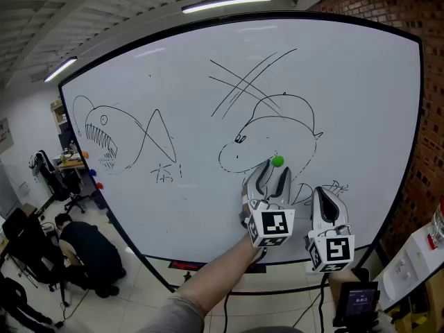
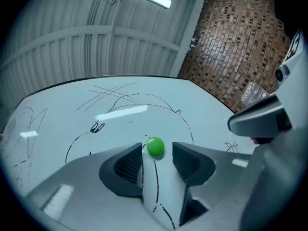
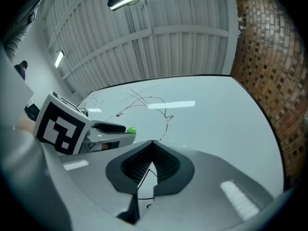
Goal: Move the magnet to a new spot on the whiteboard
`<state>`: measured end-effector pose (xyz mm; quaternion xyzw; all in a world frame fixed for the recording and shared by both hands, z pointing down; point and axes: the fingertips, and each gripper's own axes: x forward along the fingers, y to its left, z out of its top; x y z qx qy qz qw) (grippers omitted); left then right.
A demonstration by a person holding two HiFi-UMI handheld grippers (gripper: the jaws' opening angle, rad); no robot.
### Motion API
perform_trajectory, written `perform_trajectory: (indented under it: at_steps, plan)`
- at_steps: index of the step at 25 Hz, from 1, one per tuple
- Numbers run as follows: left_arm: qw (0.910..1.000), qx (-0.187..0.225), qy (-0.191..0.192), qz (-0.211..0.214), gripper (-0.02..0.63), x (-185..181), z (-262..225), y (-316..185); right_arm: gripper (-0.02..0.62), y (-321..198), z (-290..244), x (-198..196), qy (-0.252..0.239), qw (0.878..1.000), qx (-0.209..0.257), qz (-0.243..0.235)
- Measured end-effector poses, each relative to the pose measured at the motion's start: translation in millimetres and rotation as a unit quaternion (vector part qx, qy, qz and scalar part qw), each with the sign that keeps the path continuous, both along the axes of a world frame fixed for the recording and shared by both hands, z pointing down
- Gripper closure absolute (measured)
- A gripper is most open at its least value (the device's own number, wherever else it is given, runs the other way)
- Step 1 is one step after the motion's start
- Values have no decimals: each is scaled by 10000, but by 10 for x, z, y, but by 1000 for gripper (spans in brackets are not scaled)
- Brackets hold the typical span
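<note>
Sticking to the whiteboard [image 1: 173, 82], the green magnet [image 1: 278, 161] is found low on the board, right of centre, inside the lower edge of a drawn animal outline [image 1: 277, 127].

The left gripper [image 1: 272, 171] is held up against the board directly below the magnet. In the left gripper view its jaws are seen apart, with the magnet [image 2: 155, 147] between the two tips; a narrow strip of board is visible on either side of it, so no pad is pressing on it.

The right gripper [image 1: 326, 194] is held just beside the left one, lower and further right, also pointed at the board. In the right gripper view its jaws are seen closed tip to tip, with nothing between them. The left gripper's marker cube [image 3: 60, 126] and the magnet [image 3: 131, 129] are seen to its left.

Elsewhere on the board, a toothed fish sketch [image 1: 104, 137] is noted at the left and crossed strokes [image 1: 243, 82] above the animal outline. A brick wall [image 1: 430, 61] is noted at the board's right. A person [image 1: 87, 255] is seen crouched on the floor at lower left.
</note>
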<state>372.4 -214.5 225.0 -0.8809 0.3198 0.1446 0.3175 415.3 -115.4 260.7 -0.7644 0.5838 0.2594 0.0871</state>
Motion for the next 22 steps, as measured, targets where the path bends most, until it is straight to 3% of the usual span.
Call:
perform_trajectory:
  at_steps: [8,16,22]
  plan:
    - [9995,-81,27,-303,470,32,-73,-46,600,45,4,2,24,10000,-23,35]
    - [9997,-253,-19,-74,487,14,-66,-50,600,30,-4,-58,63,10000,-52,29]
    - [9985,-547,75,-36,488,-227,41,-183,600,-67,42,-186,53,9999,-120,-58]
